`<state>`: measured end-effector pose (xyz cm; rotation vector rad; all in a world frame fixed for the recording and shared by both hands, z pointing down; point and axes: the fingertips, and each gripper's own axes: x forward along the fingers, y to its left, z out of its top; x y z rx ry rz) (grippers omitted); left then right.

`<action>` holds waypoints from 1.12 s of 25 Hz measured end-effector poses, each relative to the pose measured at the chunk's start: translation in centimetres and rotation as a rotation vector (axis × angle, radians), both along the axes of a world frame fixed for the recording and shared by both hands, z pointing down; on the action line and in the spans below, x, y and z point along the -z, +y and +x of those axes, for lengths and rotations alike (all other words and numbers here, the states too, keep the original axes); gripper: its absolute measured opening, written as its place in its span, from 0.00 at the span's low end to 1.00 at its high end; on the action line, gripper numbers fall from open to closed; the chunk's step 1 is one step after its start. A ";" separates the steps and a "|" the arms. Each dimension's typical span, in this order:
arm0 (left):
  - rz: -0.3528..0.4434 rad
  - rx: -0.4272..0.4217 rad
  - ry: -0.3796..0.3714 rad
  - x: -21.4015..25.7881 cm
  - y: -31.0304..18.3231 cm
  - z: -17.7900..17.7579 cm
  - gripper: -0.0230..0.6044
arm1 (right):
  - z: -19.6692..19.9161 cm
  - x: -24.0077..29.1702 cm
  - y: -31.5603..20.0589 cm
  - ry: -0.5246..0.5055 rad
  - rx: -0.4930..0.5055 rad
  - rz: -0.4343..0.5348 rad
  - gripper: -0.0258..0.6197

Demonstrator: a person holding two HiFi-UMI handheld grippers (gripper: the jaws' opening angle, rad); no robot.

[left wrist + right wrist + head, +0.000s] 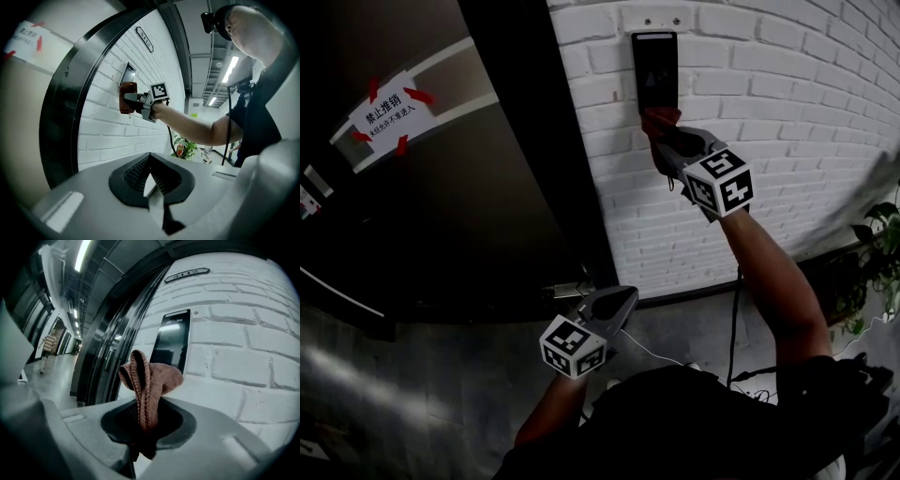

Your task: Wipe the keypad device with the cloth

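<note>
Your right gripper (pixel 661 131), clamped on the brown cloth (pixel 150 378), sits just below the upright keypad device (pixel 654 67), perhaps not yet touching. Your left gripper (pixel 621 302), closed and empty, hangs at lower centre.

One keypad device (pixel 654 66), one cloth (pixel 149 378), two tongs (pixel 626 295) (pixel 667 139)

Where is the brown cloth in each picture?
Head view: cloth top middle, just under the keypad device.
Left gripper view: cloth upper left of centre, under the keypad device.
Right gripper view: cloth at centre, pinched in the right tongs.
Shared landmark: the keypad device.
</note>
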<state>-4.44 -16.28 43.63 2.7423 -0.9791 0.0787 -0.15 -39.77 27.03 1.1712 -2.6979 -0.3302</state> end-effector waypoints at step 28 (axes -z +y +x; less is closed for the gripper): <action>-0.001 0.062 0.014 -0.3 0.1 -1.7 0.06 | 0.2 20.0 3.0 -0.130 0.016 0.288 0.13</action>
